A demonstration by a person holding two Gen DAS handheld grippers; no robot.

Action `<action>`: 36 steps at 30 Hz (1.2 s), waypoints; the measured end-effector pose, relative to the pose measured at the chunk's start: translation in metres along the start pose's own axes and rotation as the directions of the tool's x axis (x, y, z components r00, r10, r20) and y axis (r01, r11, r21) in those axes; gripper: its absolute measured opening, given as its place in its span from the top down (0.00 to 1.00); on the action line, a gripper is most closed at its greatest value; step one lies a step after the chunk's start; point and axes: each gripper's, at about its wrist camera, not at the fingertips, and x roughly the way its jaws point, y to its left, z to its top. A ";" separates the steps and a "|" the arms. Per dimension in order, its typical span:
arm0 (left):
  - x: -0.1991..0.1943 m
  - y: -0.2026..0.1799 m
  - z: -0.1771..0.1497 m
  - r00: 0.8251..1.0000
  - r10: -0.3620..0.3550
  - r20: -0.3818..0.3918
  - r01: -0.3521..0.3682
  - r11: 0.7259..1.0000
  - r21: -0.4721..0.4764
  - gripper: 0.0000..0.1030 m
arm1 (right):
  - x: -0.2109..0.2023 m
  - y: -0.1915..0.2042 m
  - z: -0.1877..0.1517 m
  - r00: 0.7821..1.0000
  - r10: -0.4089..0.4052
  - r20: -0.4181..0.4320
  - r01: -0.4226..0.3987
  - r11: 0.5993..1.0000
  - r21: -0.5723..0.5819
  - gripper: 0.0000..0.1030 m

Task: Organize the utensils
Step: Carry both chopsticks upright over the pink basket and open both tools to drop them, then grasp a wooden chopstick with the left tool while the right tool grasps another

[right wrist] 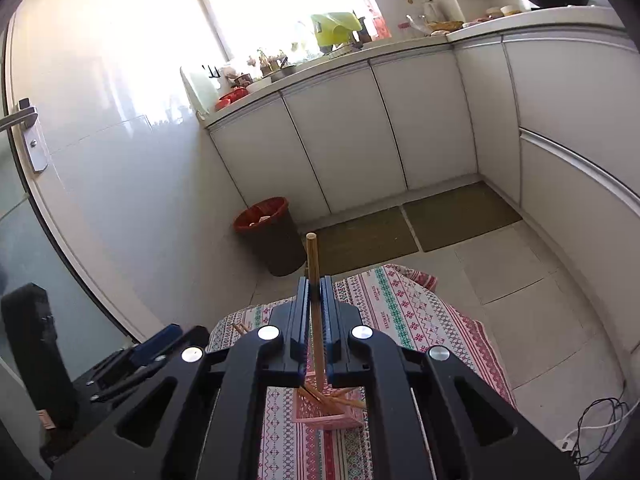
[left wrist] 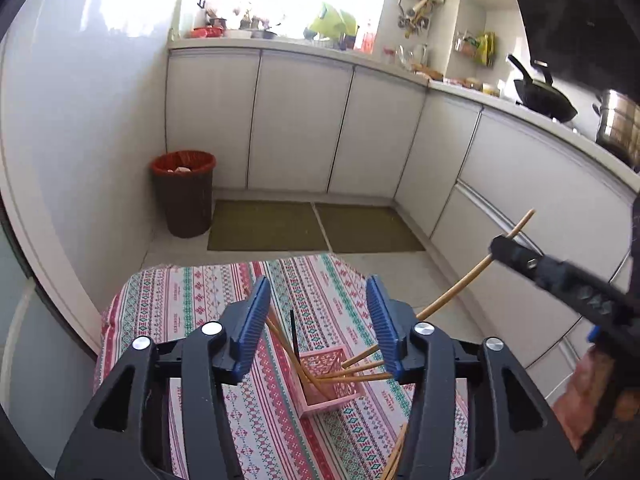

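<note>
1. while my left gripper [left wrist: 318, 320] hangs over the patterned tablecloth [left wrist: 192, 300], its blue pads [left wrist: 256, 320] stand wide apart with nothing between them.
2. my right gripper [right wrist: 316, 308] is clamped narrow on one wooden chopstick [right wrist: 313, 264], which stands nearly upright between the pads, its blunt end poking up past the fingertips.
3. from the left wrist view, the same chopstick [left wrist: 460, 288] slants up to the right, pinched by the right gripper [left wrist: 508, 250], off beyond the right edge of the cloth.
4. the pink basket [left wrist: 326, 384] sits on the cloth below and between my left fingers; in the right wrist view it [right wrist: 320, 416] shows under my closed pads.
5. several chopsticks [left wrist: 360, 368] lean out of the basket toward the right, and a thin black stick [left wrist: 293, 332] stands up in it.
6. more chopsticks [left wrist: 394, 460] lie at the near edge of the cloth, partly hidden by my left finger.
7. a trash bin with a red liner [left wrist: 184, 192] stands on the floor by the wall, beside two green mats [left wrist: 316, 226], well apart from the cloth.
</note>
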 end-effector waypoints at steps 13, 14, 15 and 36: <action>-0.012 0.004 0.000 0.999 0.034 -0.012 -0.034 0.999 0.004 0.48 | 0.033 0.021 -0.022 0.999 -0.030 -0.033 0.026 0.994 -0.103 0.85; -0.012 0.004 -0.001 0.999 0.040 -0.021 -0.039 0.999 0.004 0.48 | 0.029 0.023 -0.022 0.999 -0.038 -0.028 0.034 0.993 -0.111 0.85; -0.013 0.003 -0.003 0.999 0.041 -0.029 -0.041 0.999 0.006 0.47 | 0.024 0.023 -0.022 0.999 -0.039 -0.027 0.036 0.993 -0.113 0.82; 0.026 -0.033 -0.105 0.920 0.143 -0.364 -0.083 0.981 0.177 0.07 | -0.063 -0.033 -0.102 0.957 -0.287 -0.035 0.280 0.950 -0.139 0.09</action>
